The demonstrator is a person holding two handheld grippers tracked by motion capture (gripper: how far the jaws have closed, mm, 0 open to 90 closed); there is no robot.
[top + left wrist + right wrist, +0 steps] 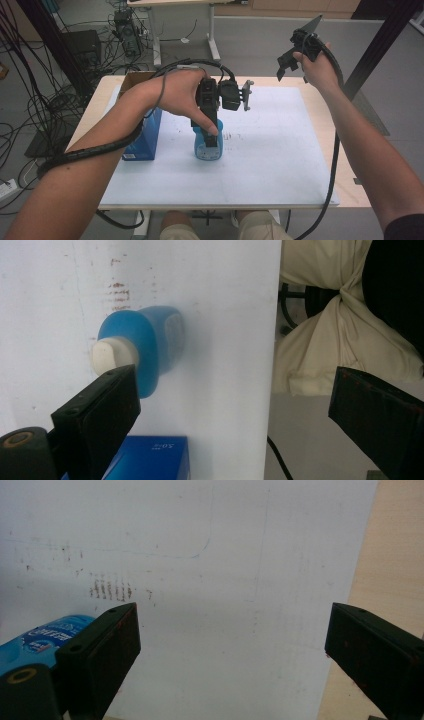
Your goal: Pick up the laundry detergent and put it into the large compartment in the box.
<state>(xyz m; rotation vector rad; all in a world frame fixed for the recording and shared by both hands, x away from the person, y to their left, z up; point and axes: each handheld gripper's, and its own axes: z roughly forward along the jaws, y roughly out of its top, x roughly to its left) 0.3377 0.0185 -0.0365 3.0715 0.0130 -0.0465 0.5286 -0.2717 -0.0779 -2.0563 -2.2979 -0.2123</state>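
I am looking down on a pale wooden table (327, 107) covered by a white sheet (270, 150). A blue bottle (206, 145) with a white cap (112, 356) lies on its side on the sheet, left of the middle, and just to its left stands a dark blue box (145, 137) at the sheet's left edge. My left gripper (214, 131) hangs directly above the bottle, jaws pointing down at it. In the left gripper view its two black jaws stand spread wide; the nearer one sits just beside the cap, and nothing is pinched between them. Whether that jaw touches the cap, I cannot tell. My right gripper (292, 62) is lifted high over the table's far right corner, well apart from the bottle. In the right gripper view its jaws are also spread wide over bare sheet, with the bottle's label end at the lower left.
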